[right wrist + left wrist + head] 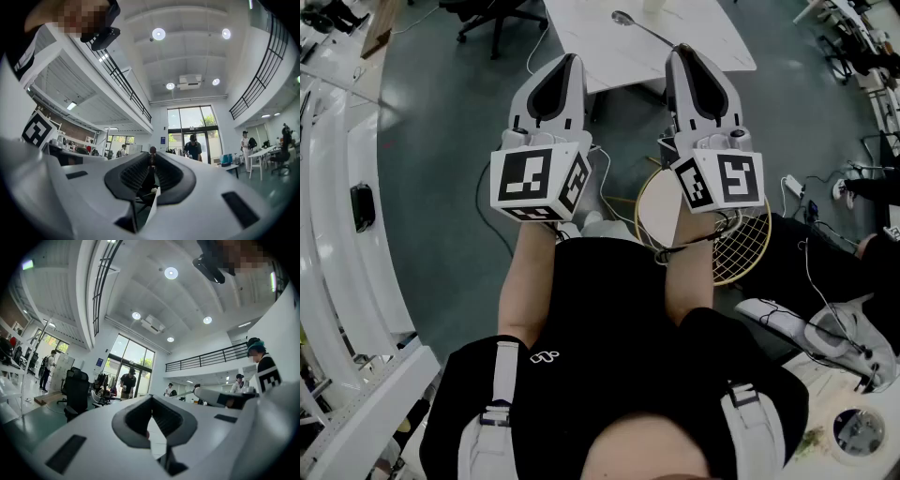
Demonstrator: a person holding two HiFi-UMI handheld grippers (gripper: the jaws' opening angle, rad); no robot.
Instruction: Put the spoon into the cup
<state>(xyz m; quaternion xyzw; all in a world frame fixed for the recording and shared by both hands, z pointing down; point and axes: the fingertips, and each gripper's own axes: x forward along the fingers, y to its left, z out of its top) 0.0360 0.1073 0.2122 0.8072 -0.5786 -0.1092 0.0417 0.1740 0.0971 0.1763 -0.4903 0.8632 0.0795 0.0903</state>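
Observation:
In the head view my right gripper [682, 49] is held out in the air above a white table [609, 56], shut on the handle end of a metal spoon [639, 28]. The spoon sticks out past the tips, up and to the left, bowl foremost. In the right gripper view the spoon [151, 161] is a dark narrow shape seen end-on between the pads. My left gripper [570, 58] hangs beside it at the same height, shut and empty; in its own view its tips [151, 399] meet. A pale object [653, 4] at the table's far edge, cut by the frame, may be the cup.
An office chair [492, 14] stands left of the table. A racket [741, 248] and cables lie on the floor beneath my right arm. Curved white desks [337, 234] run along the left. Several people stand far off in the hall in both gripper views.

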